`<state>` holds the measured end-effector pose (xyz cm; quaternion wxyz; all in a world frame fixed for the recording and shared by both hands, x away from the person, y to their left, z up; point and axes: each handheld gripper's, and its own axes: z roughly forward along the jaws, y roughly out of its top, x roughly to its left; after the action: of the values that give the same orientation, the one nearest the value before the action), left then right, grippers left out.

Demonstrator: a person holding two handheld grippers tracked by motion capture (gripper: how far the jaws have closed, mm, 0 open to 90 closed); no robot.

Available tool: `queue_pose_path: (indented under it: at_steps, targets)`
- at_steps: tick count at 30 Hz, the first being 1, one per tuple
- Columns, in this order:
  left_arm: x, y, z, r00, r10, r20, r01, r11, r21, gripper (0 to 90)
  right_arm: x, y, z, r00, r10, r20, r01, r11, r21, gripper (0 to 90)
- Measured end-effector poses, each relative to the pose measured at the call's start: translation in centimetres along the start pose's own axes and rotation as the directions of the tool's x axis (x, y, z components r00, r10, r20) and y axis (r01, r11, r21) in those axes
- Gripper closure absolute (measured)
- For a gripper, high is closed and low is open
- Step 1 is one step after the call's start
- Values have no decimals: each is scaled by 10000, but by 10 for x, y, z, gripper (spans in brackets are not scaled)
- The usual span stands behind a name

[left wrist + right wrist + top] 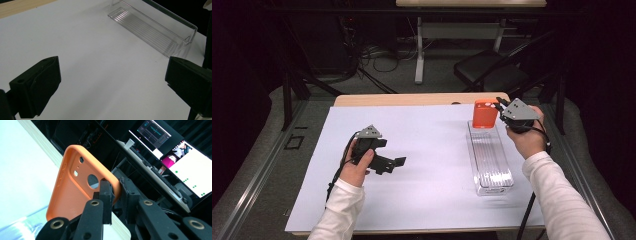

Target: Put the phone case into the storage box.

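A person's right gripper (501, 111), at the upper right of the high view, pinches one edge of an orange phone case (485, 113) between its fingers (106, 195). The case hangs upright just above the far end of a long clear plastic tray (490, 160) lying on the white-covered counter (427, 150). In the right gripper view the case's inside faces the camera, showing camera cutouts; no brand can be read. The left gripper (399, 161), left of centre, rests low over the counter with fingers (37, 87) spread wide, holding nothing. A small red label at the tray's near end is illegible.
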<state>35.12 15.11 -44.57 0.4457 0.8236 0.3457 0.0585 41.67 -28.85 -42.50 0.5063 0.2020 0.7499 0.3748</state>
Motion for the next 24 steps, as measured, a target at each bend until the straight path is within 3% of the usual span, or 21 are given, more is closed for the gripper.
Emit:
queue_pose_path:
  at_steps: [9, 14, 24]
  targets:
    - [0, 0, 0, 10000, 3, -46, -4, 10000, -40, 5, 8, -11, 10, 9998, -208, 3, 208, 9998, 35, 805]
    - [1, -1, 0, 10000, -24, -56, 23, 10000, -42, 5, 13, -16, 16, 10000, 4, -20, -4, 10000, 64, 805]
    - [1, -1, 1, 10000, -34, 20, 34, 10000, -31, 5, 22, -27, 25, 9995, -313, -31, 314, 9988, 375, 805]
